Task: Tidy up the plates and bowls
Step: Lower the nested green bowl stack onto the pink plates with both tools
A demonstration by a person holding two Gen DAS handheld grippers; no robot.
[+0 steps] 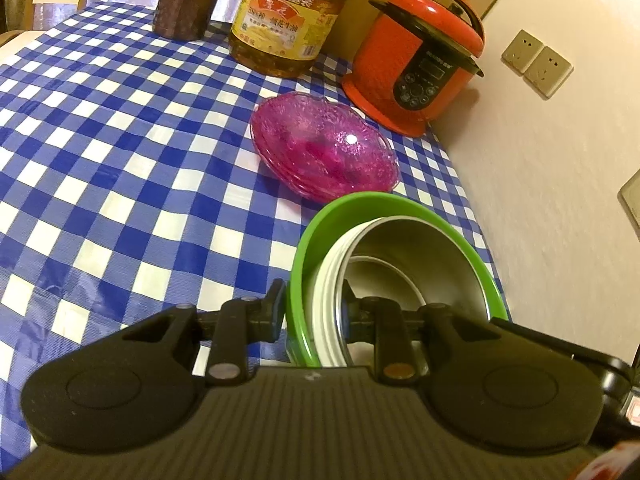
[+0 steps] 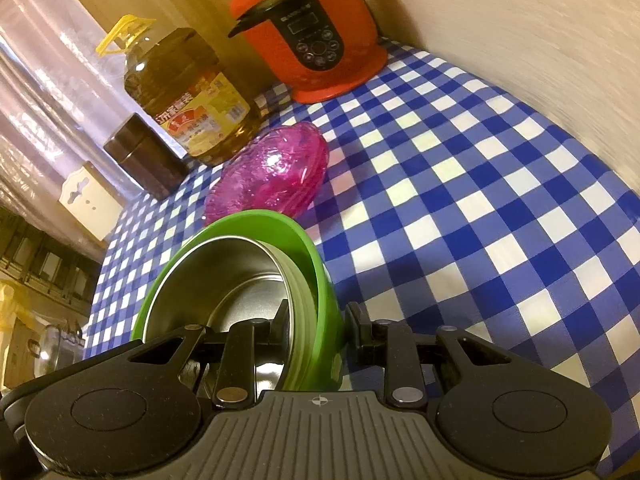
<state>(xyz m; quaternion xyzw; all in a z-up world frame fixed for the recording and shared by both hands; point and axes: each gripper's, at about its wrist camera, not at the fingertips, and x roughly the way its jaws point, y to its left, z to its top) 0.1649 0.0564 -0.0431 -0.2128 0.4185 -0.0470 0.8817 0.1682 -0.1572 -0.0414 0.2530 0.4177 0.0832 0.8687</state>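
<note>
Above the checked cloth [image 1: 100,184], both grippers [image 1: 314,312] [image 2: 348,332] pinch opposite rims of the tilted, upward-facing green bowl [image 1: 304,248] [image 2: 316,264].

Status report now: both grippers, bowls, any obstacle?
Left gripper and right gripper both shut on green bowl rim, opposite sides. Steel bowl nested inside. Pink plates just ahead.

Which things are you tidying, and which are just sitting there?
For the job:
- green plastic bowl with metal bowls nested inside, held by left tool and right tool
- pink glass plates, stacked

Just sitting there:
- red electric cooker
- big oil bottle
- brown tin
</note>
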